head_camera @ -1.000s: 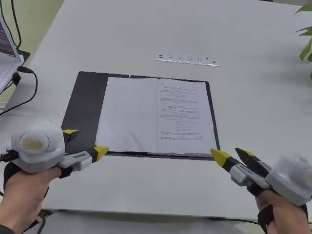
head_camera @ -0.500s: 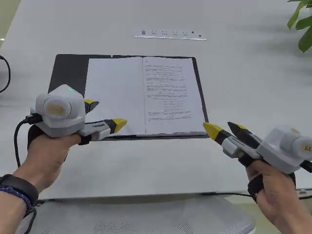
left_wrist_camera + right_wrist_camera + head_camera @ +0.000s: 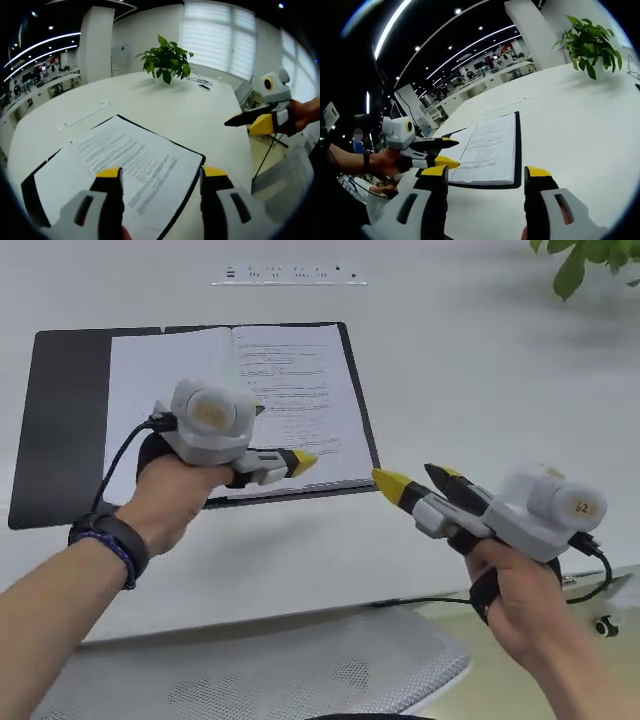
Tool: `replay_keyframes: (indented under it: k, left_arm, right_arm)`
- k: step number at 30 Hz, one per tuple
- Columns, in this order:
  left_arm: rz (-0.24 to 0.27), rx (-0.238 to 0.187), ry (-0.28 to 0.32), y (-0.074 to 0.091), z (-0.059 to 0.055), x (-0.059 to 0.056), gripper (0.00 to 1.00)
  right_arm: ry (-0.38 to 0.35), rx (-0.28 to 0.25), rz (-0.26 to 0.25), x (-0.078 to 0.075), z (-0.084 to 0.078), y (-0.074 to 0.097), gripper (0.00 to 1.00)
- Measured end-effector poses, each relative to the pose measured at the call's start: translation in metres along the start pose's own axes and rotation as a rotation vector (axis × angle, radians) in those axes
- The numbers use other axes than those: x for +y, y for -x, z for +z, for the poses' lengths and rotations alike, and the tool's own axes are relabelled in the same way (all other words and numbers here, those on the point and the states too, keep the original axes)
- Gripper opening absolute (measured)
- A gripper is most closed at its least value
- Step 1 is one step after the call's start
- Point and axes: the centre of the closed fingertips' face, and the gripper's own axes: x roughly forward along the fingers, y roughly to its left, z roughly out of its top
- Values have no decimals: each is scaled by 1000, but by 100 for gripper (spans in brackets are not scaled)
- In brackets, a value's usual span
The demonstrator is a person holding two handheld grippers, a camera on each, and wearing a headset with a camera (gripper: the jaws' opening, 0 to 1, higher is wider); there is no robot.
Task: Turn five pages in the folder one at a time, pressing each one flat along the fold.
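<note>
The black folder [image 3: 60, 420] lies open on the white table, a blank white page [image 3: 150, 390] on the left and a printed page [image 3: 300, 380] on the right. My left gripper [image 3: 280, 435] hovers open over the lower part of the printed page [image 3: 135, 160]. Nothing is between its fingers. My right gripper [image 3: 412, 478] is open and holds nothing. It stands just off the folder's near right corner, pointing towards the folder [image 3: 490, 145]. The right gripper view also catches the left gripper [image 3: 427, 150] over the pages.
A power strip [image 3: 290, 278] lies on the table beyond the folder. A potted plant [image 3: 590, 260] stands at the far right. The table's front edge [image 3: 300, 615] runs below the grippers, with a grey mesh chair seat [image 3: 250, 670] under it.
My left gripper has moved right, from beside the folder's near left corner to over the printed page. The right gripper has kept near the folder's near right corner. The head camera has shifted.
</note>
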Motion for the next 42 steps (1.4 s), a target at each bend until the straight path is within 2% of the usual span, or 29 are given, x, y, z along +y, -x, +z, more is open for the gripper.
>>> replay_keyframes:
  k: [3,5,9,13,18,21,22,23,24,30,33,36,42]
  left_arm:
    - [1,10,3,-20,0,-7,62]
    - [6,0,14,-31,0,-10,63]
    - [21,26,10,-49,-10,-14,63]
    - [26,55,9,-61,-19,-17,63]
    - [30,57,-2,-71,-21,-20,62]
    - [34,99,-43,-75,-33,-20,62]
    - [46,102,-86,-75,-33,-19,62]
    - [48,102,-97,-75,-33,-21,62]
    - [44,97,-85,-78,-34,-19,61]
    - [47,94,-93,-80,-35,-15,60]
    - [63,83,-73,-80,-34,-10,56]
    - [68,81,-68,-78,-34,-11,52]
    - [68,77,-50,-77,-33,-5,47]
  right_arm:
    - [-4,8,7,-4,-2,-1,60]
    - [0,18,14,-5,-4,-2,60]
    - [-8,29,25,-9,-5,-4,60]
    - [-1,53,42,-13,-8,-6,60]
    - [-6,61,51,-21,-6,-7,60]
    - [-6,62,55,-23,-4,-8,60]
    - [-7,63,56,-24,-4,-9,60]
    - [-8,65,58,-24,-4,-9,60]
    - [-6,66,62,-25,-4,-10,60]
    - [-9,76,73,-29,-6,-15,59]
    - [-12,75,83,-29,-4,-19,58]
    - [-14,75,90,-29,-2,-23,58]
    - [-20,74,109,-31,1,-44,55]
